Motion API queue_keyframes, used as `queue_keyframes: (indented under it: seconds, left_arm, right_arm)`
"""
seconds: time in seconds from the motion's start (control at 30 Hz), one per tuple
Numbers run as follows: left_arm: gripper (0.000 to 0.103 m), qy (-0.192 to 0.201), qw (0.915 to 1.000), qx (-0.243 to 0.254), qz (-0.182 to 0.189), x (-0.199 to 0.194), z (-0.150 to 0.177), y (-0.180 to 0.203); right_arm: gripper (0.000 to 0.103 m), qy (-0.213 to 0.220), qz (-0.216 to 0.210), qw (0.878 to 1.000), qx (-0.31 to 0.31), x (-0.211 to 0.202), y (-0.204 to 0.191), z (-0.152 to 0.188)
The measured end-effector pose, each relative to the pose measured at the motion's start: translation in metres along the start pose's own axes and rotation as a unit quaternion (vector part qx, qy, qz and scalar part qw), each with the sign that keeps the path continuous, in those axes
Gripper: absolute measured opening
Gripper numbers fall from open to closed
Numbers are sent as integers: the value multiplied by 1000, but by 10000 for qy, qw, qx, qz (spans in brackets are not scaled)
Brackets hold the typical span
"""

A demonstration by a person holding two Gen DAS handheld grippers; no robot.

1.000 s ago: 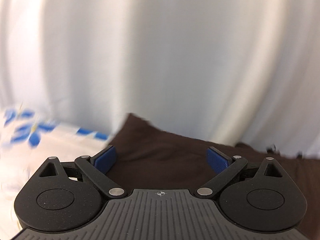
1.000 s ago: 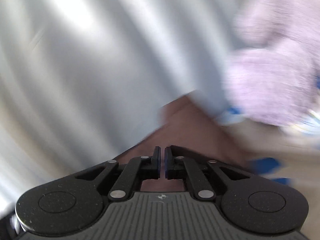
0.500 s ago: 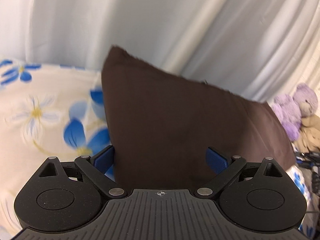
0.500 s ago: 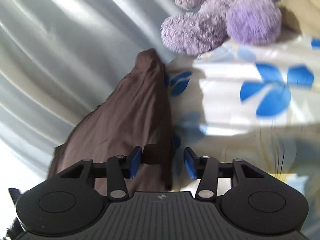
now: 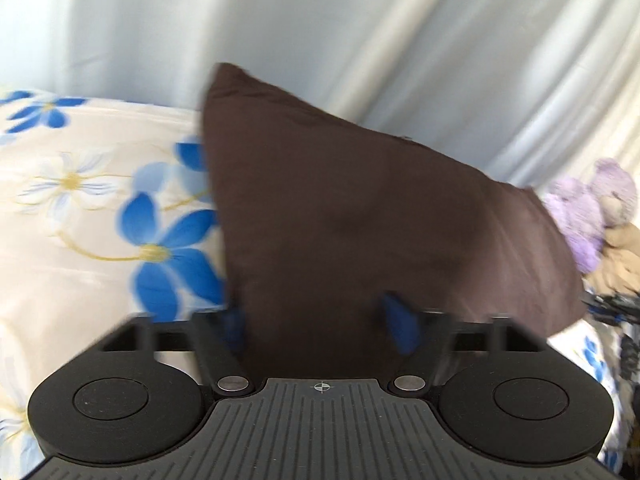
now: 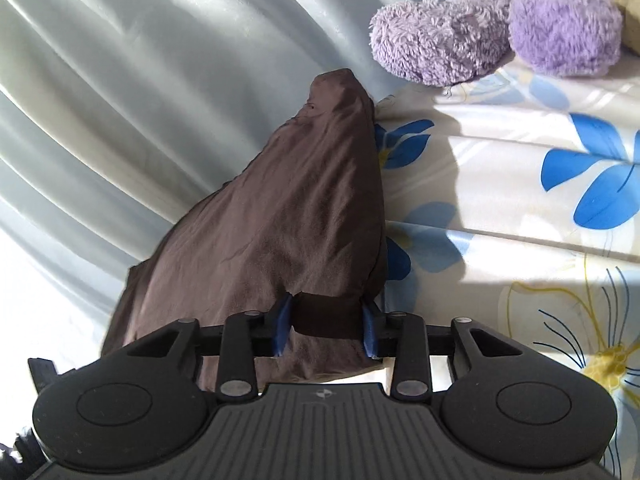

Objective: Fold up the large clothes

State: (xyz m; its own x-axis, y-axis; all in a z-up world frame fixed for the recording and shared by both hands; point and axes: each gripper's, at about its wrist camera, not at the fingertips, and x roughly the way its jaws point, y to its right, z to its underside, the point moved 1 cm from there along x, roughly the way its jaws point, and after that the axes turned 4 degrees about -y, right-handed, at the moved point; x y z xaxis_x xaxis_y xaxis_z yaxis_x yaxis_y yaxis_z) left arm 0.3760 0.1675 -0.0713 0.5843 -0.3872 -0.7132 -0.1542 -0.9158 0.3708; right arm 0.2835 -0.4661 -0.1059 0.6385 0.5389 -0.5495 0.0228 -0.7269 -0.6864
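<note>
A dark brown garment lies on the flowered bedsheet, its far end against a pale curtain. My left gripper reaches over the near edge of the garment. Its jaws are closing and blurred, the cloth lies between the blue pads, and I see no firm pinch. In the right wrist view the same brown garment runs away from me in a tapering heap. My right gripper is closing too, and a folded band of the cloth's near edge fills the gap between its pads, touching both.
A purple plush bear sits on the bedsheet at the far right, also visible as the bear beside a tan toy in the left view. The grey-white curtain closes off the far side. Dark cables lie at the right edge.
Both cameras tipped down from the blurred curtain onto the garment. The left jaws narrowed from wide open. The right jaws opened from shut, then closed in on the cloth's edge.
</note>
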Motion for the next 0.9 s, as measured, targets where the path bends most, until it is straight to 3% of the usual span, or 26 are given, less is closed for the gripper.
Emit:
queue_keyframes:
  seconds: [0.03,0.13,0.23,0.33,0.47,0.57,0.77,0.83,0.9]
  left_arm:
    - [46,41,9999,-150,16,-6,-1,-3]
    - [33,187,9986,-490,-11,-22,-4,3]
    - [25,391,9979,-505,60,-43,-13,24]
    - [18,432,9968,-572,358,-68,-17,40]
    - [17,170,9987,-420,240,-88,-3,54]
    - [17,100,9977,-592,322,-107,15,57]
    - [17,-244,9937,-969,508,-146,76,68]
    - [26,-379,9941,-968,320,-147,96,69]
    - [39,-494,9937,-991,-200,-140,105,64]
  right_arm:
    - [26,5,58,10000,-65,-2,-4,0]
    - [21,39,71,9999,-148,-12,-19,-2]
    - [18,119,-194,9996,-188,-27,-33,-8]
    - [16,116,-447,9985,-288,-44,-50,-10]
    - [15,-15,-541,9970,-548,-71,-71,7]
    - [15,-177,-524,9969,-566,-88,-71,25]
    - [15,-248,-491,9983,-186,-135,-53,65]
    - [16,-239,-409,9989,40,-148,-42,76]
    - [23,-221,-64,9997,97,-153,-33,84]
